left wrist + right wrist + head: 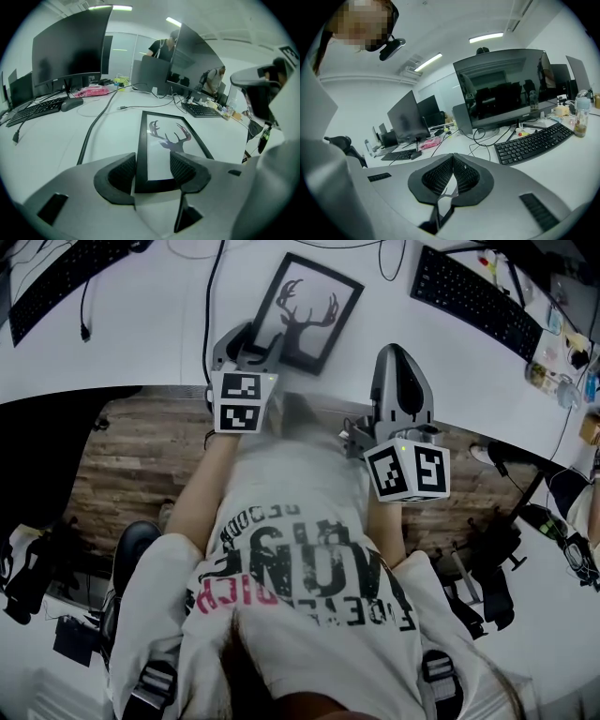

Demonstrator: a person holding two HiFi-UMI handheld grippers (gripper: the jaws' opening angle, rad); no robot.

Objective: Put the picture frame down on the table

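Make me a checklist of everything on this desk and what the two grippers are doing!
Surface: white table, cluttered along its far edge.
Job's things: picture frame with a deer print lies flat on the table.
Clutter: left keyboard, right keyboard, mouse, monitor.
Grippers: left gripper open, jaws apart over the frame's near end; right gripper shut, empty, held off the table.
Cables: black cable runs beside the frame's left side, apart from it.
Surroundings: wooden floor; a person at a far desk.
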